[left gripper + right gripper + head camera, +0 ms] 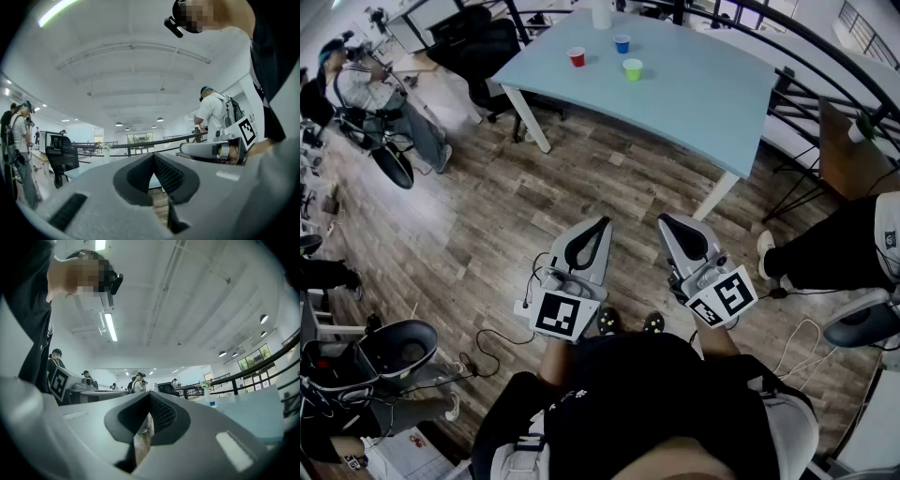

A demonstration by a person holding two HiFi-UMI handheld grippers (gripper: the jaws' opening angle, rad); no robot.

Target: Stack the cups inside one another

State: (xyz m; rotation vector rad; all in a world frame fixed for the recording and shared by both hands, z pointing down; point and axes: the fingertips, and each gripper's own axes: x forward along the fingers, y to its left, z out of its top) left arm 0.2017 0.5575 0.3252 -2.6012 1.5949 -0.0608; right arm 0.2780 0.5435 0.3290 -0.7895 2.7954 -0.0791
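Head view: two grippers close to the body, left gripper and right gripper, both fully closed and holding nothing. Three cups stand well ahead on the light-blue table, apart and unstacked: red cup, blue cup, green cup. Risk: arriving with the jaws closed would knock a light cup over.

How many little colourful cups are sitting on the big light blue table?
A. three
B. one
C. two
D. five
A: a red cup, a blue cup and a green cup stand apart from each other on the table, none inside another.
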